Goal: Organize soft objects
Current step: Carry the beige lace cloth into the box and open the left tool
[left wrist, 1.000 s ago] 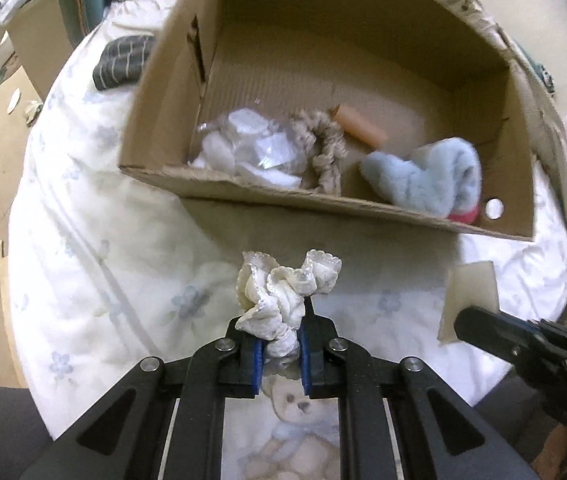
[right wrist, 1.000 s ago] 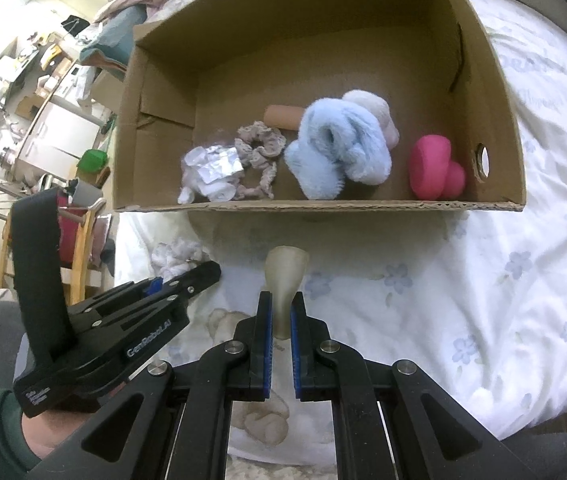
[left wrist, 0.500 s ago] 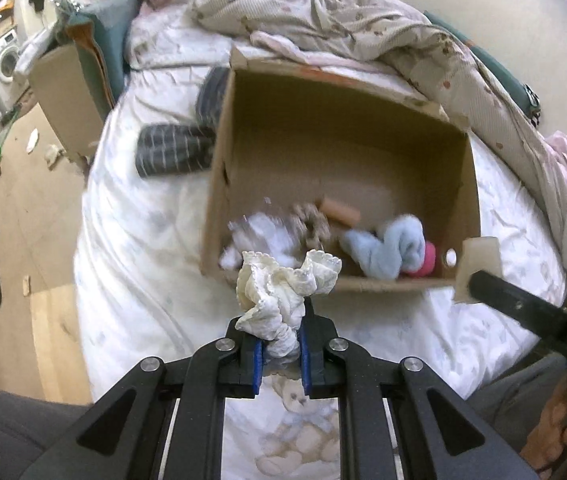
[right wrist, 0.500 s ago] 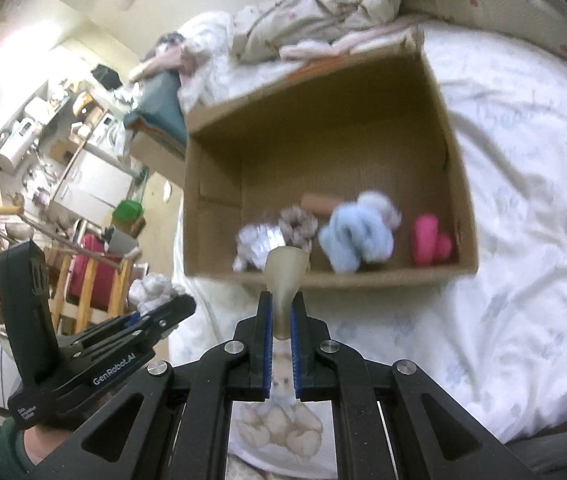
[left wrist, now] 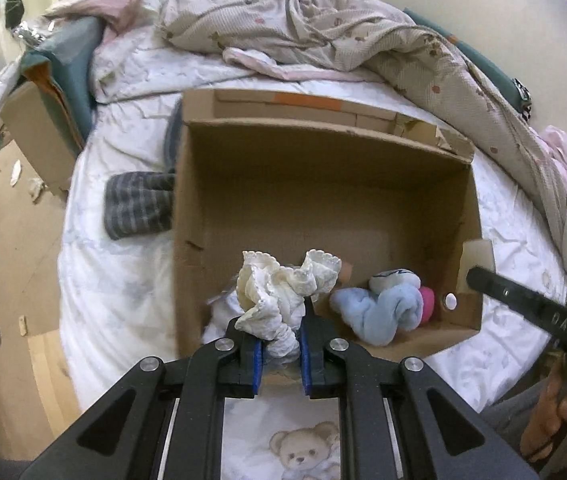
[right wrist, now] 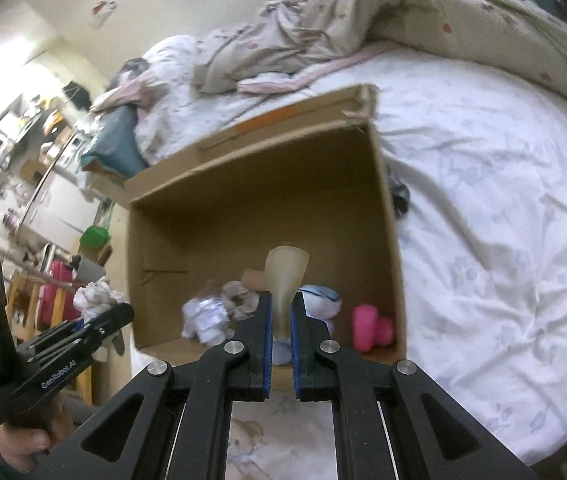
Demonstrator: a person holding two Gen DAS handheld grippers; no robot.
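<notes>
Since the earlier frame both tongs had risen, so the cardboard box [left wrist: 187, 216] on the bed looked smaller. The left tongs [left wrist: 280, 354] pinched a cream frilled cloth [left wrist: 279, 296] above the box's near left corner; light and limp, it seemed best held by its bunched middle. The right tongs [right wrist: 281, 334] squeezed a pale sponge [right wrist: 285, 280], probably springy and light.

Cream scrunchie [left wrist: 283, 292] hides box contents behind it. Right-wrist view: crinkled white item [right wrist: 205, 316] motion-blurred, identity unclear. Striped fabric [left wrist: 139, 204] partly behind cardboard box [left wrist: 187, 216] wall.
</notes>
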